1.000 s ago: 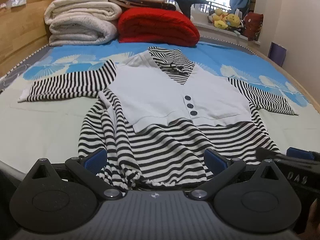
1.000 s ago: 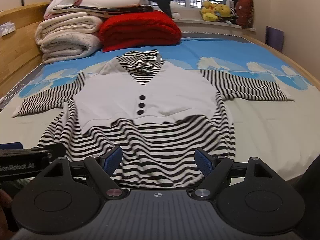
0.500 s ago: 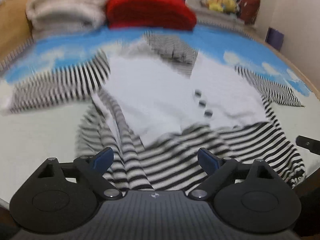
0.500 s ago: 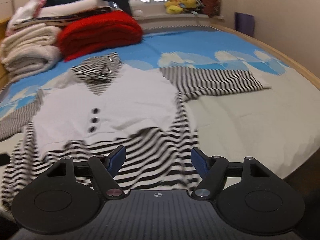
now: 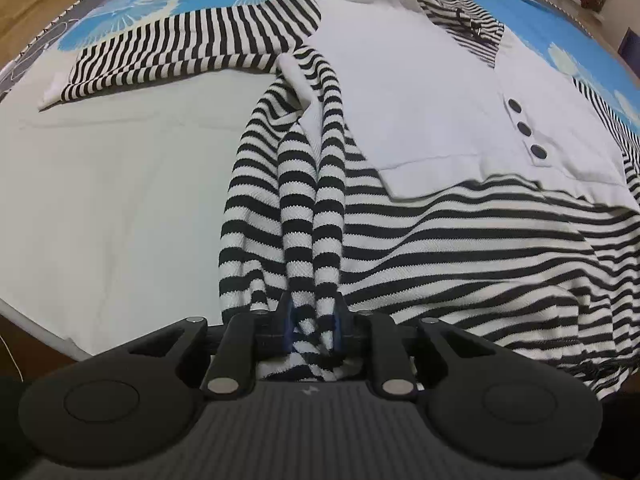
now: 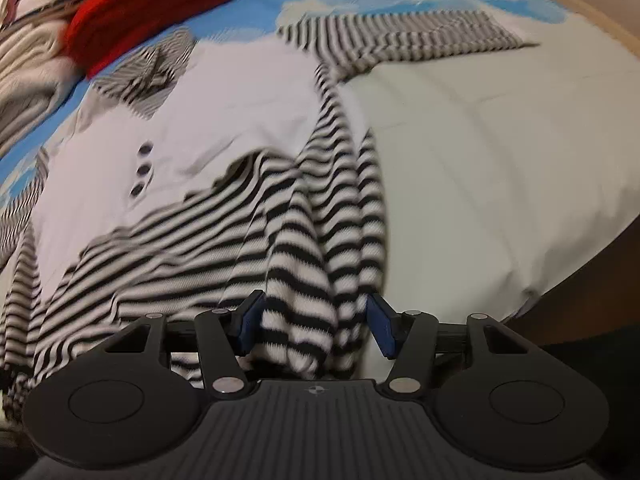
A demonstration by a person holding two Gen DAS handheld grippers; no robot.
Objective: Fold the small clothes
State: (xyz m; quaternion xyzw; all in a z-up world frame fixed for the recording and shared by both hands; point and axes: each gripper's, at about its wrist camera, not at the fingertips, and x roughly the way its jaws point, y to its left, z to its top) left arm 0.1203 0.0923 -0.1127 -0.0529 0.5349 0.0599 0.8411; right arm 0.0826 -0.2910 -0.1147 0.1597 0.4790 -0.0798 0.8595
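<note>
A small black-and-white striped top (image 5: 460, 248) with a white vest front (image 5: 412, 92) and three dark buttons lies spread on the bed, sleeves out to both sides. My left gripper (image 5: 313, 322) is at the hem's left corner. Its jaws are closing, and the blue pads pinch a bunched fold of the striped fabric. In the right wrist view my right gripper (image 6: 314, 326) is over the hem's right corner of the top (image 6: 180, 240). Its jaws are closing too, with gathered striped fabric between them, but the right pad (image 6: 380, 330) stands just off the cloth.
The pale sheet (image 5: 120, 200) turns into a blue floral print toward the far end. A folded red blanket (image 6: 148, 4) and cream blankets (image 6: 24, 60) are stacked there. The bed's near edge (image 6: 532, 292) drops off just right of my right gripper.
Both grippers came down and forward onto the hem. The left went from wide open to pinching the striped fabric; the right narrowed around its corner. The hem bunched up at both corners.
</note>
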